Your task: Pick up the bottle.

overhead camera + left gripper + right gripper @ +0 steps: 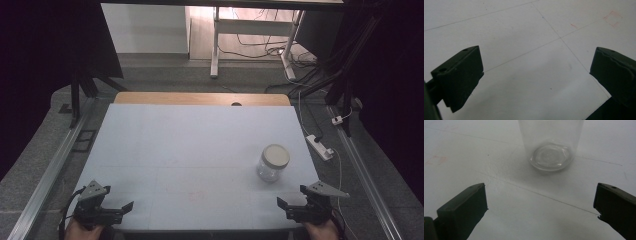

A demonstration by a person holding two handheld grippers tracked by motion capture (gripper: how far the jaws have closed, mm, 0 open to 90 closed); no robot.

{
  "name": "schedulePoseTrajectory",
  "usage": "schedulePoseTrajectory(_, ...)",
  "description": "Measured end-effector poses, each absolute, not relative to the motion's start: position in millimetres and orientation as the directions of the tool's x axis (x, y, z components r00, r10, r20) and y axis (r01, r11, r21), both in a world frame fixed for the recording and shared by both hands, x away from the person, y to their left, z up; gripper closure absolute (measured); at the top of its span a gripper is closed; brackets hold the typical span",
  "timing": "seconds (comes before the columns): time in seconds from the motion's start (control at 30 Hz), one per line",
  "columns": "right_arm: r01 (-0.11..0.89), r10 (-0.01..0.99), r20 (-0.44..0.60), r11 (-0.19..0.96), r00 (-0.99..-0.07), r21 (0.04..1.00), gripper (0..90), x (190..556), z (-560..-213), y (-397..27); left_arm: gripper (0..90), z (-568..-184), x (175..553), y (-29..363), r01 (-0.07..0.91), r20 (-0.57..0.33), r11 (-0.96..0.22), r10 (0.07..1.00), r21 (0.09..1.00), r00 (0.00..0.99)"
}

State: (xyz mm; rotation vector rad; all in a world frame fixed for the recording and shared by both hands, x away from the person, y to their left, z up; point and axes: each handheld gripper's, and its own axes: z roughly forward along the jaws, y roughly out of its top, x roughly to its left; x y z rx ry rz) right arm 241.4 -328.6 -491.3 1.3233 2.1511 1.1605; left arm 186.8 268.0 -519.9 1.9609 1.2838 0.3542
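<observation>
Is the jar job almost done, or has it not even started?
It looks barely started. Done: nothing visible; the clear jar stands upright on the table with its pale lid on. In hand: nothing; the right gripper sits open, aimed at the jar but apart from it, and the left gripper is open too. Left: reaching and gripping the jar.

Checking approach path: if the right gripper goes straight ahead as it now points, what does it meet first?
Probably the clear jar: it stands dead ahead of the open right gripper, with bare table between them.
</observation>
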Motion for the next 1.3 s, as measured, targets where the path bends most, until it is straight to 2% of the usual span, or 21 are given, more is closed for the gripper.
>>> schedulePoseTrajectory(0.4,0.577,0.854,0.136,0.214,-0.502,0.788,0.0,243.3,-491.6,-329.7,0.0,-521.1,188.4,260.5,0.662,-0.121,-0.284,0.860,0.694,0.496)
schedulePoseTrajectory(0.8,0.589,0.849,0.151,0.213,-0.507,0.780,0.0,246.3,-491.5,-329.7,0.0,-521.3,187.7,263.7,0.668,-0.147,-0.264,0.858,0.696,0.492)
schedulePoseTrajectory(1.3,0.539,0.836,0.098,0.254,-0.539,0.803,0.0,252.9,-485.5,-324.0,0.0,-521.3,186.1,267.0,0.669,-0.165,-0.240,0.860,0.704,0.482)
